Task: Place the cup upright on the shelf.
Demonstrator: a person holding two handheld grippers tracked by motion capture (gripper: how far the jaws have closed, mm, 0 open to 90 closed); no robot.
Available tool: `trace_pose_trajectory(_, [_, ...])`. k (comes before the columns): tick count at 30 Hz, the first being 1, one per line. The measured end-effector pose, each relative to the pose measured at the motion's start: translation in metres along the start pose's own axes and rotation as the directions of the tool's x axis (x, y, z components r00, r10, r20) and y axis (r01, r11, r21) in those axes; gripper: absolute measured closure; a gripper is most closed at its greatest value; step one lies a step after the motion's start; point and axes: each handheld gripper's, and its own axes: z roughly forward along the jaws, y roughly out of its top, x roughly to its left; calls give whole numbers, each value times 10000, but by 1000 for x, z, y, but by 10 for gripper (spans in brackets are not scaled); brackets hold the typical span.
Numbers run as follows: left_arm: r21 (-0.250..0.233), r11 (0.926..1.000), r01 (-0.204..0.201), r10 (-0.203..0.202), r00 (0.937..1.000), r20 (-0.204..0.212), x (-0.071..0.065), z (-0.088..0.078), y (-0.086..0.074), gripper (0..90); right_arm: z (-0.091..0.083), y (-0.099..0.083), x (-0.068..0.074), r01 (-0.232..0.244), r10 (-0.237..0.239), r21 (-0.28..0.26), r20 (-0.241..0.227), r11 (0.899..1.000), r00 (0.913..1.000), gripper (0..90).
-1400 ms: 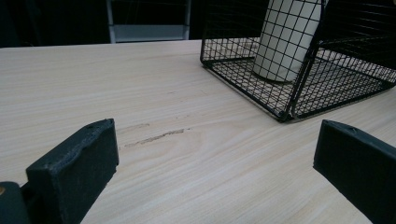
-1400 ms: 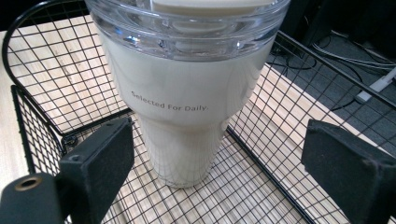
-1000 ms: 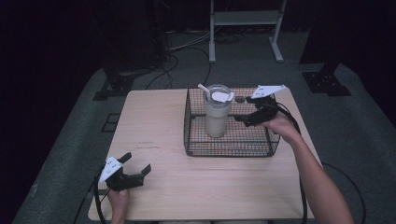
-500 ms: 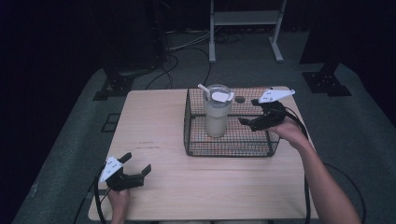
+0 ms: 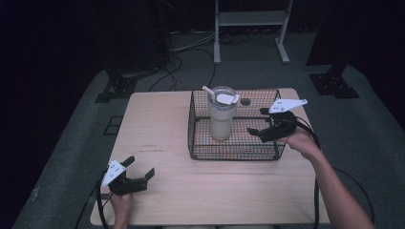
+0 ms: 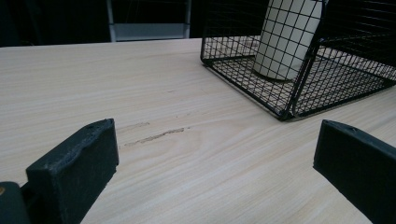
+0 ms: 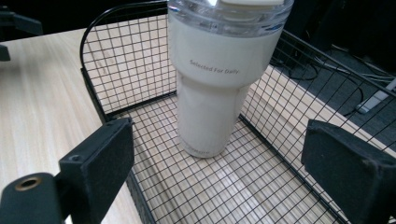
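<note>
At the near left corner of the pale wooden table (image 5: 157,124), the left gripper (image 5: 136,172) rests low over bare wood with its jaws spread wide and nothing between them, well apart from the work. Farther in, on the right side, the right gripper (image 5: 255,124) hangs over the right part of a black wire basket (image 5: 200,143), its jaws likewise released and empty, aimed at the cream tumbler (image 5: 222,119) that stands upright on the basket floor toward the left end. From the right gripper view, the tumbler (image 7: 219,88) sits centred between the two black pads but beyond them, with a clear gap on either side; its clear lid (image 7: 229,11) tops the body, and a straw (image 5: 208,90) leans out of the lid in the high view. The step in hand appears to be a reach for the tumbler. Done well, that would likely mean keeping the jaws fully parted while easing in above the basket rim, squaring the pads to the narrower lower body rather than the slick lid, and closing only once both pads flank the wall evenly. A skewed grip could tip the tall tumbler against the wire. Beyond the table, a grey metal stand (image 5: 250,28) and loose cables (image 5: 191,47) lie on the dark floor.
</note>
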Motion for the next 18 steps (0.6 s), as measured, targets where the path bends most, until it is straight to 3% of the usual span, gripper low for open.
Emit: trace_pose_trajectory(18, [33,10000,-14,15,10000,-25,0,0,0,0,-14,-13,20,197,-200,-90,-383,9998,9991,90])
